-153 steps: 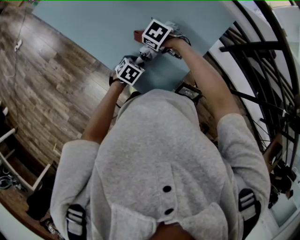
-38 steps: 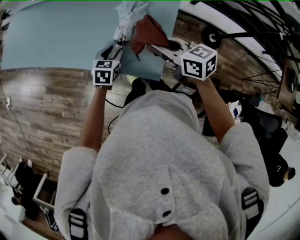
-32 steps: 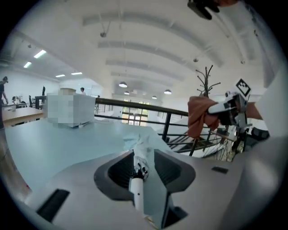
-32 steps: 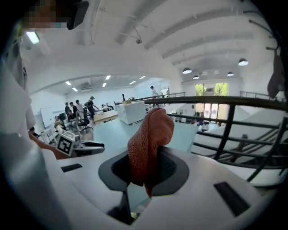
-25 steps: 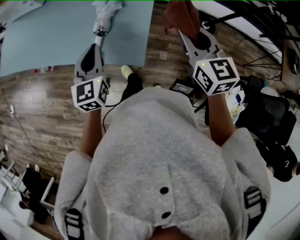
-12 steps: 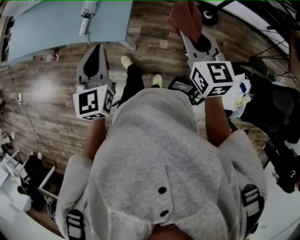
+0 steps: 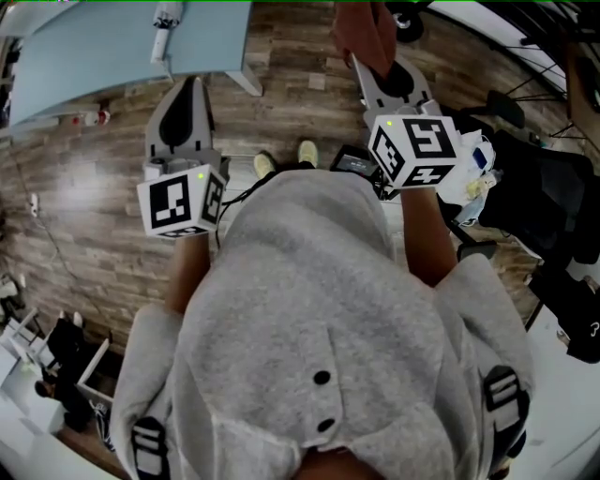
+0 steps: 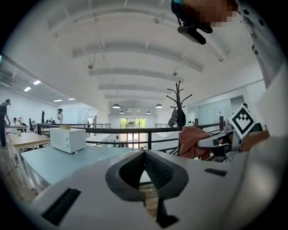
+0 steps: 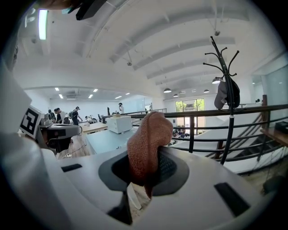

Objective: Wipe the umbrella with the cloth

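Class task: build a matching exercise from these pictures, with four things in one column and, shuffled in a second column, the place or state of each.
Column one:
1. left gripper
2. reddish-brown woven cloth
3. folded pale umbrella
4. black coat stand

Column two:
A. lying on the pale blue table
B. upright near the black railing
C. shut with nothing between its jaws
D. clamped in the right gripper

Pairs: 1-C, 2-D, 3-A, 4-B.

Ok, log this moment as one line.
left gripper: shut, empty | right gripper: shut on cloth | umbrella: on table, untouched | wiping: not under way
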Demonstrator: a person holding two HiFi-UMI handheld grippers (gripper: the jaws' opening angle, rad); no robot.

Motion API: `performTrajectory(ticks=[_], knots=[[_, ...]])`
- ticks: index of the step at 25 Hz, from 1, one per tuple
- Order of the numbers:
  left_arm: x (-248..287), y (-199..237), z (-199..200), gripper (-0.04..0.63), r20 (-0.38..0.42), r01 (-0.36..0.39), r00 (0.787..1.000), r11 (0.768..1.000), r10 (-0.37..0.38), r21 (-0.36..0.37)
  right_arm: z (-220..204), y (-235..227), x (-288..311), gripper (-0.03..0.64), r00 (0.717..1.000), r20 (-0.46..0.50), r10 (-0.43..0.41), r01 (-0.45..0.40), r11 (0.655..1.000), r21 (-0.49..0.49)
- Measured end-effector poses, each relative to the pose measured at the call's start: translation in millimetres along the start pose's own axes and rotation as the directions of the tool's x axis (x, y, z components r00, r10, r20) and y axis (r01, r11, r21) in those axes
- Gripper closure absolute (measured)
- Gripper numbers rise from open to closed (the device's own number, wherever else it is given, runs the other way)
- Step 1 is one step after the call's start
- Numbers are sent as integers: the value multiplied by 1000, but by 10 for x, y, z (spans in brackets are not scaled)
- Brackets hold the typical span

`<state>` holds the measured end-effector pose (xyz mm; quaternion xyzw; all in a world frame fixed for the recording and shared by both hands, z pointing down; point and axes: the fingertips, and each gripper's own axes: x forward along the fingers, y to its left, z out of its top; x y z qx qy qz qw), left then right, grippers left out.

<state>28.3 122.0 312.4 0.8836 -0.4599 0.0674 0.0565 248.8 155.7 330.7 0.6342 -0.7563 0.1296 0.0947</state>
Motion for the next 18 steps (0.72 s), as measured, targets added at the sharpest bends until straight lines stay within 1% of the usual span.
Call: performTrajectory(ticks=[4, 8, 14, 18], knots=[[-122, 92, -14, 580, -2, 29, 1000, 1000, -29, -8, 64, 146, -47, 543, 1000, 5, -23, 23, 1000, -4], [-171, 204, -61, 580, -2, 52, 999, 999, -52, 2, 79, 312, -56, 543, 999, 4, -37, 37, 999, -7], [-218, 272, -55, 580, 20, 64, 998, 998, -64, -7, 49, 435, -60, 542, 998, -8, -55, 54, 998, -40], [-241, 359, -28, 580, 19, 71, 997, 997, -70, -23, 92, 552, -15, 543, 999, -5, -54, 54, 997, -49]])
